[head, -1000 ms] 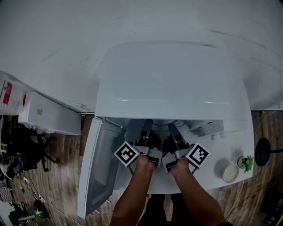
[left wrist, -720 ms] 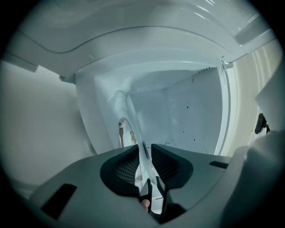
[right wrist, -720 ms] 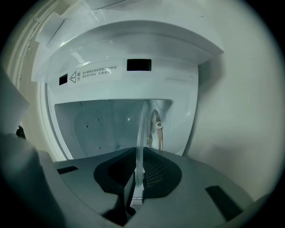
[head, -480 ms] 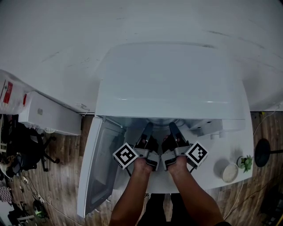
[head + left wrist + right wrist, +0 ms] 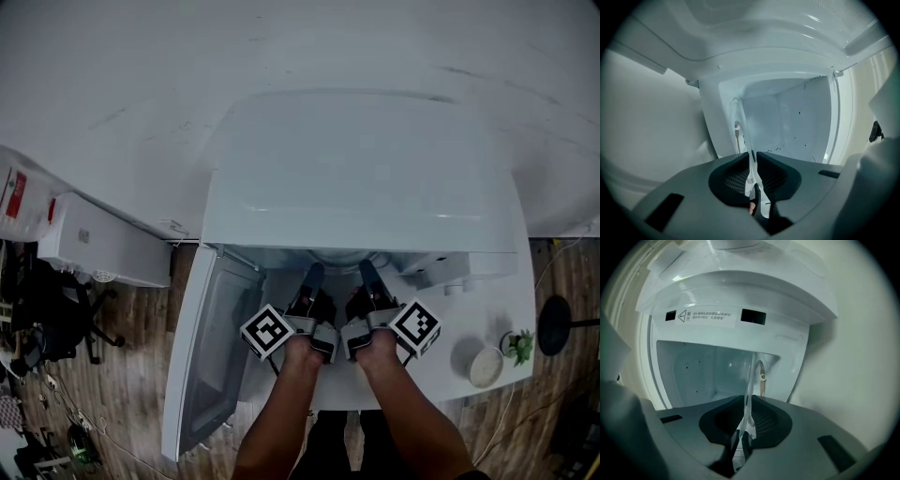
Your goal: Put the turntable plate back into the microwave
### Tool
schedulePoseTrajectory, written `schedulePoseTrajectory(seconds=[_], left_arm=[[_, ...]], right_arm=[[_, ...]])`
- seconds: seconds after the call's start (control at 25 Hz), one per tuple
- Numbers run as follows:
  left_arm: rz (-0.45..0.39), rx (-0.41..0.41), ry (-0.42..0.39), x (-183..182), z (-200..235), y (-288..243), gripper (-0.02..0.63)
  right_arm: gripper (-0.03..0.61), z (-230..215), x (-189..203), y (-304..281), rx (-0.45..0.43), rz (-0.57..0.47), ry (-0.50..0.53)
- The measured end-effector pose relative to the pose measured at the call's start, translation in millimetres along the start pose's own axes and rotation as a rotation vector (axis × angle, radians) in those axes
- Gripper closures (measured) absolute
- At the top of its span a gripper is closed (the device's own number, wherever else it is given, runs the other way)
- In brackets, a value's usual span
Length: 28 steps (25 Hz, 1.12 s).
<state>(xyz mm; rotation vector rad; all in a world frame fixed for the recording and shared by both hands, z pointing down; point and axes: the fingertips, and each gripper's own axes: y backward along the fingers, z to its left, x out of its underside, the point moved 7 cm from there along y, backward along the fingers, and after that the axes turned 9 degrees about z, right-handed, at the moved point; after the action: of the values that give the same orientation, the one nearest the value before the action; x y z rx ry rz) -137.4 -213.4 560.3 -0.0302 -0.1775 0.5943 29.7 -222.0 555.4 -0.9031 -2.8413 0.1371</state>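
The white microwave (image 5: 361,169) stands with its door (image 5: 211,347) swung open to the left. Both grippers reach level into its mouth, side by side. The clear glass turntable plate (image 5: 742,124) shows edge-on in both gripper views, stretching into the cavity (image 5: 787,122). My left gripper (image 5: 312,272) (image 5: 751,158) has the plate's rim between its pads, and its jaws are closing on it. My right gripper (image 5: 366,270) (image 5: 747,399) is shut on the plate's rim (image 5: 751,376) too. In the head view the microwave's top hides most of the plate.
The microwave sits on a white table (image 5: 450,309) with a small plant (image 5: 521,345) and a white bowl (image 5: 486,367) at its right end. A white box (image 5: 103,244) and a black chair (image 5: 56,319) stand on the wood floor to the left.
Both hands have drawn back very slightly toward the bottom of the head view. The grippers stay side by side at the microwave's mouth.
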Motion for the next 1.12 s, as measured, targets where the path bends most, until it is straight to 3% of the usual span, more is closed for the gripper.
schedulePoseTrajectory(seconds=[0.16,0.44,0.64,0.8,1.12], left_arm=[[0.001,-0.034,-0.041,3.1,1.5,1.5,0.546],[-0.025,-0.052,-0.046,17.8,3.9,17.8,0.515],[-0.019,-0.111,-0.224,22.4,-9.7,32.6,0.525],[-0.005,-0.157,-0.455,28.0,-33.7,43.7,0.551],[0.037,-0.279,-1.106,50.6,-99.5,66.3,0.577]], right_arm=[[0.522,-3.1,-0.5,9.1,0.034,0.000,0.058],[0.522,-2.9,4.8,28.9,0.068,0.061,0.204],[0.537,18.7,3.4,45.4,0.081,0.117,0.492],[0.561,48.5,4.8,59.1,0.084,0.142,0.742],[0.561,112.6,21.9,93.1,0.066,0.165,1.245]])
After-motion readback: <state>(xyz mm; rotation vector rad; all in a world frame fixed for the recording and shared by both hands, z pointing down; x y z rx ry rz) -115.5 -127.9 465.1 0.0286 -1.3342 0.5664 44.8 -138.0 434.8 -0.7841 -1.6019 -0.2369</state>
